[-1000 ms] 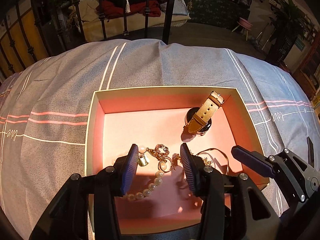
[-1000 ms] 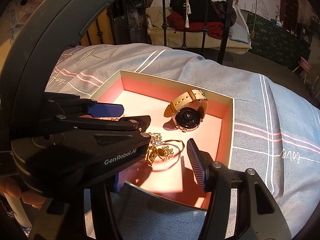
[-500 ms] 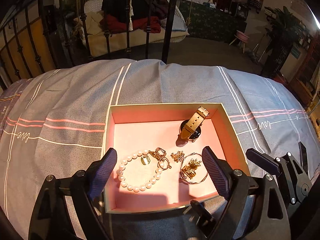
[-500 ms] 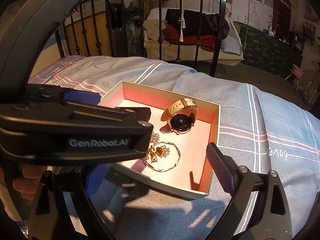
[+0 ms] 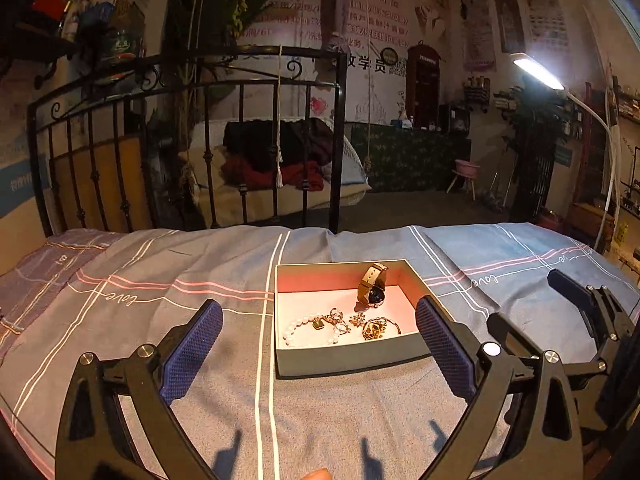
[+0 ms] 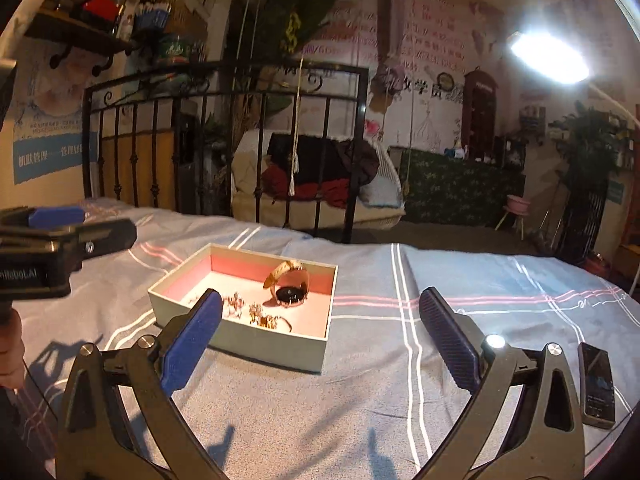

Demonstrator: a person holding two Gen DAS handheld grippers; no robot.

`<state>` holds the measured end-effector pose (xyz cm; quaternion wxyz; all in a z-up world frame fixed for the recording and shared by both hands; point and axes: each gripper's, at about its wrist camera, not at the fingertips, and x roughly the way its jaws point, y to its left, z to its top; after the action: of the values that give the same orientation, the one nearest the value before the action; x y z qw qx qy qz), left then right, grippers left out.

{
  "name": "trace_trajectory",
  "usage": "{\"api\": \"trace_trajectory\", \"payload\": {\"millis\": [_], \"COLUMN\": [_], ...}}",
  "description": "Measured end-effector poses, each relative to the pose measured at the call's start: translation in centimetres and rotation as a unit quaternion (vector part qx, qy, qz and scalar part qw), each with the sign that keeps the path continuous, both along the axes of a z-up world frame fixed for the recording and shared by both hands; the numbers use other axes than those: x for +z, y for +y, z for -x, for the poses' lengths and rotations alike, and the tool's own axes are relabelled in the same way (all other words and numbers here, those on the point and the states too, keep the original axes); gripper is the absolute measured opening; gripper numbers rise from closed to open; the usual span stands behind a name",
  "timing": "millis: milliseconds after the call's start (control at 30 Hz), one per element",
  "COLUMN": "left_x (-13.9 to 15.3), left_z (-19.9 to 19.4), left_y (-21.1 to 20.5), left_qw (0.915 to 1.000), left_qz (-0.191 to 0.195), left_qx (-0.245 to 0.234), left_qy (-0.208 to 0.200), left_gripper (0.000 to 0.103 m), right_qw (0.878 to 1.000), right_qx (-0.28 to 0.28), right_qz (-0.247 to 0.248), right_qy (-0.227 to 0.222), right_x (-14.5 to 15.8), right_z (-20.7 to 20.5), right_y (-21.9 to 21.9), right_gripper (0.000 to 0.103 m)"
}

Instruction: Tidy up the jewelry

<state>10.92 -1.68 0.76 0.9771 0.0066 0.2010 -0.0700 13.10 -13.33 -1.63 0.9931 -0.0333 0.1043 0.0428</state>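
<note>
A shallow box with a pink inside [image 5: 348, 356] [image 6: 276, 344] sits on the striped bedspread. It holds a pearl bracelet [image 5: 304, 334], gold charms and a bangle [image 5: 378, 327] [image 6: 266, 318], and a tan-strapped watch [image 5: 372, 288] [image 6: 290, 282]. My left gripper [image 5: 318, 344] is open and empty, raised and held back from the near side of the box. My right gripper [image 6: 320, 336] is open and empty, back from the box's near right corner. The left gripper shows at the left in the right wrist view [image 6: 60, 236].
The grey bedspread [image 5: 160, 320] covers the bed. A black iron bed rail [image 5: 200, 140] stands behind it. A dark phone [image 6: 596, 388] lies on the bedspread at the right. A lamp [image 5: 536, 72] shines at upper right.
Both grippers have opened wide and pulled up and back from the box. The pearl bracelet and the gold pieces now lie free inside it.
</note>
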Motion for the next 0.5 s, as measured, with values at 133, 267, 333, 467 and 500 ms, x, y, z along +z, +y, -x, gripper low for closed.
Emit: {"api": "trace_trajectory", "payload": {"millis": [133,267,333,467,500], "left_x": [0.2,0.6,0.8,0.8,0.8], "left_z": [2.0,2.3,2.5,2.8,2.9], "left_y": [0.3,0.2,0.3,0.5,0.5], "left_qw": [0.9996,0.9992,0.9991,0.9990,0.9990], "left_qz": [0.010,0.013,0.015,0.018,0.015], "left_qx": [0.016,0.020,0.020,0.024,0.024], "left_qy": [-0.022,-0.030,-0.033,-0.034,-0.035], "left_gripper": [0.096,0.096,0.096,0.096,0.096], "right_qw": [0.999,0.999,0.999,0.999,0.999], "right_qx": [-0.007,-0.012,-0.013,-0.015,-0.016], "right_qz": [-0.011,-0.021,-0.026,-0.033,-0.034], "right_qy": [-0.030,-0.037,-0.035,-0.029,-0.029], "right_x": [0.6,1.0,1.0,1.0,1.0], "right_z": [1.5,2.1,2.2,2.2,2.2], "right_y": [0.1,-0.3,-0.6,-1.0,-1.0], "right_gripper": [0.097,0.097,0.097,0.097,0.097]}}
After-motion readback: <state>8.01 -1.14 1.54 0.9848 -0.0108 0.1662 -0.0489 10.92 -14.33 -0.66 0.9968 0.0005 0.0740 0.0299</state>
